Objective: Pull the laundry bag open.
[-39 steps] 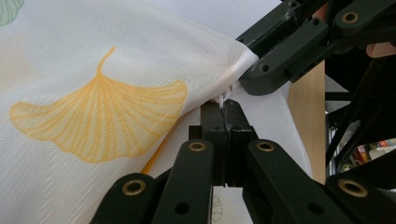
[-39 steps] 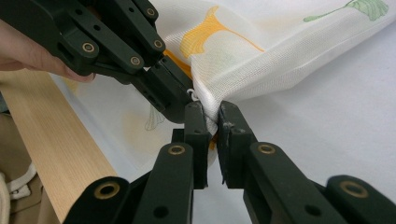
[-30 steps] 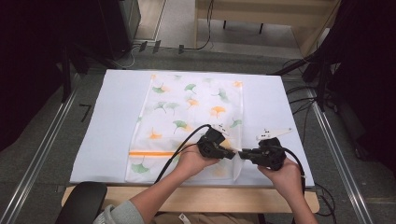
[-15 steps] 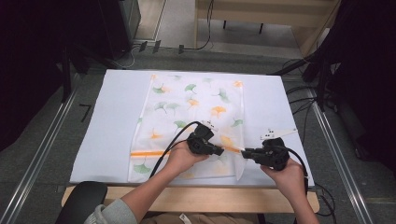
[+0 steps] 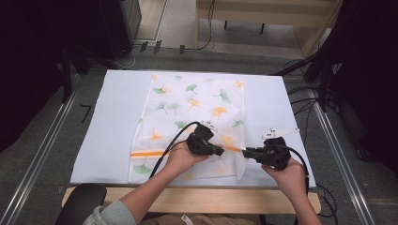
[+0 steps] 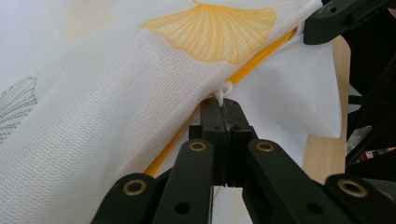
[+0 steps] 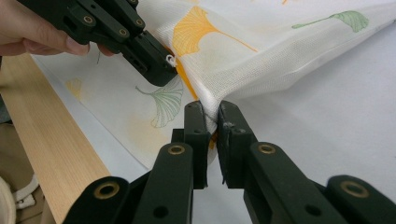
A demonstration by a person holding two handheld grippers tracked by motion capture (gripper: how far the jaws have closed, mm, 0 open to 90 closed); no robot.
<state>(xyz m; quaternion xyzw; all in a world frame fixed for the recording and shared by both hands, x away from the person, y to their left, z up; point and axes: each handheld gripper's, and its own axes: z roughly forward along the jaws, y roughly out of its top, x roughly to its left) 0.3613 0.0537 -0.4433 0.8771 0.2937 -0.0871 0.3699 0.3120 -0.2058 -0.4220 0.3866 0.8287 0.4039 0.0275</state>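
A white mesh bag (image 5: 197, 108) printed with ginkgo leaves lies flat on the white mat (image 5: 108, 122). An orange zip (image 5: 150, 153) runs across its near end. My left gripper (image 5: 220, 152) is shut on the zip's small white pull (image 6: 225, 88), with the orange zip (image 6: 261, 56) running away from it. Just to its right, my right gripper (image 5: 245, 152) is shut on the bag's corner at the zip's end (image 7: 211, 112), lifting the mesh a little. In the right gripper view the left gripper (image 7: 154, 65) sits close by, the pull (image 7: 171, 59) showing at its tip.
The table's wooden front edge (image 7: 46, 140) runs just behind both hands. Cables (image 5: 164, 150) trail from the grippers across the bag and mat. A metal rail (image 5: 42, 150) lines the left side; a dark chair back (image 5: 80, 204) sits at the near left.
My left gripper has slid left along the zip with the pull, widening the gap to the right gripper. The right gripper has held its place on the bag's corner.
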